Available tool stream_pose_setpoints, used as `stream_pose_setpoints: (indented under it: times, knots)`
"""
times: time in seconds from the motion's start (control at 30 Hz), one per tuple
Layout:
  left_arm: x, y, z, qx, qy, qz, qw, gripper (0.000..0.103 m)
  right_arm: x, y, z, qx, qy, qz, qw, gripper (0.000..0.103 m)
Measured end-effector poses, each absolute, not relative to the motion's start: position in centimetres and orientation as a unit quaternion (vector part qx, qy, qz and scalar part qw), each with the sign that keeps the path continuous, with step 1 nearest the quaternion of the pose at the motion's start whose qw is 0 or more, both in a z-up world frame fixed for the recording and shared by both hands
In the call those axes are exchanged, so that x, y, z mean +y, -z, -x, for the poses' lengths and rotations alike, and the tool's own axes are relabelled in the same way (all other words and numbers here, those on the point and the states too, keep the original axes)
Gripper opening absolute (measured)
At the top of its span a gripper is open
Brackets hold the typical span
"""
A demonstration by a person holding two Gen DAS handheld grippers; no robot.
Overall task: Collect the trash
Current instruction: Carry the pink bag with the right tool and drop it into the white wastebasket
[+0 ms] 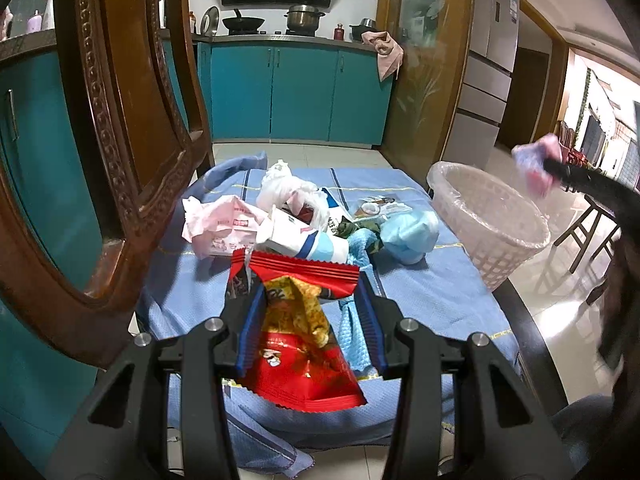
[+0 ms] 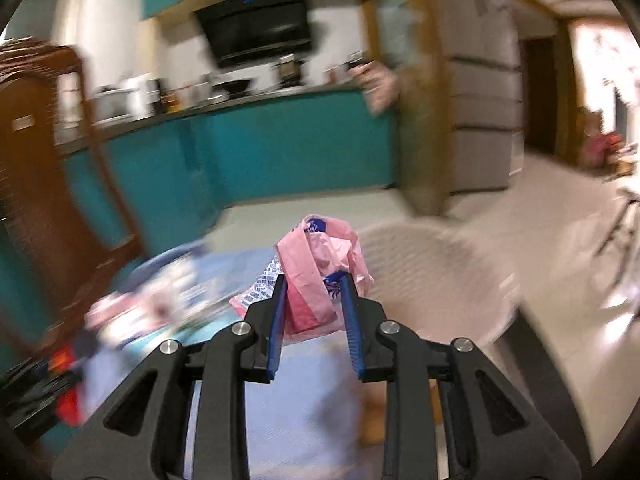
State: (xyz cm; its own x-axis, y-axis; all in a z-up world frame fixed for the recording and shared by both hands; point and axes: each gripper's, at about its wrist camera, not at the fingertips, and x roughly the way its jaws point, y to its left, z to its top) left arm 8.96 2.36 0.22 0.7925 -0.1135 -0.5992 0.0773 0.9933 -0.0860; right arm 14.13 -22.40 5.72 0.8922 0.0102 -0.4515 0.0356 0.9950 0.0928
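- Your right claw (image 2: 313, 300) is closed on a crumpled pink plastic wrapper with blue print (image 2: 320, 264); its blue pads pinch the lower folds, and most of the wrapper bulges free above them, at the centre of the right wrist view.
- In the left wrist view that same wrapper (image 1: 534, 170) shows at the right edge, just above and to the right of the white lattice plastic basket lined with a clear bag (image 1: 492, 216). The step in hand looks like the carry to the basket.
- Bring the wrapper fully over the mouth of the basket before you open. It is light and loosely bunched, so it may cling to a pad or drift; release it low over the liner, not from high up.
- Approach from above the rim. The basket sits at the right edge of the bench (image 1: 440, 300) and looks tilted, so a knock could tip it off.
- Your left claw (image 1: 308, 292) is partly closed around a red and yellow foil snack bag (image 1: 304, 344), gripping its middle while the bag rests on the blue cloth (image 1: 192, 280). Hold it steady until the right side is done.
- More rubbish lies heaped behind, at mid-frame: a pink tissue packet (image 1: 224, 226), a white plastic bag (image 1: 280, 186) and a pale blue crumpled bag (image 1: 408, 236).
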Motion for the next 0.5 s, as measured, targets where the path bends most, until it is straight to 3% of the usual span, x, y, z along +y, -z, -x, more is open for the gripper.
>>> stream_pose_setpoints:
  times: [0.13,0.17,0.2,0.23,0.33,0.4,0.5]
  knots:
    - [2.7,0.1,-9.5,0.322,0.049,0.035,0.945,0.044,-27.1,-4.2,-20.1,0.250,0.072,-0.059,0.964,0.030]
    - [2.7,0.1,-9.6,0.322,0.049,0.036,0.945,0.044,-28.0,-3.3,-21.4,0.259,0.084,-0.060,0.960,0.042]
    - [2.8,0.1,-9.7,0.322,0.049,0.035,0.945,0.044,-28.6,-2.0,-22.5,0.268,0.092,-0.060,0.957,0.061]
    - [2.7,0.1,-9.6,0.322,0.048,0.035,0.945,0.044,-28.9,-1.0,-22.9,0.273,0.098,-0.059,0.955,0.068]
    - [2.7,0.1,-9.5,0.320,0.048,0.033,0.946,0.044,-28.7,0.1,-21.8,0.281,0.087,-0.075,0.953,0.072]
    - [2.7,0.1,-9.4,0.321,0.049,0.032,0.945,0.044,-27.7,-0.6,-20.0,0.282,0.074,-0.083,0.953,0.085]
    - [2.8,0.0,-9.5,0.322,0.049,0.033,0.945,0.044,-24.9,-2.8,-16.3,0.257,0.042,-0.092,0.961,0.096]
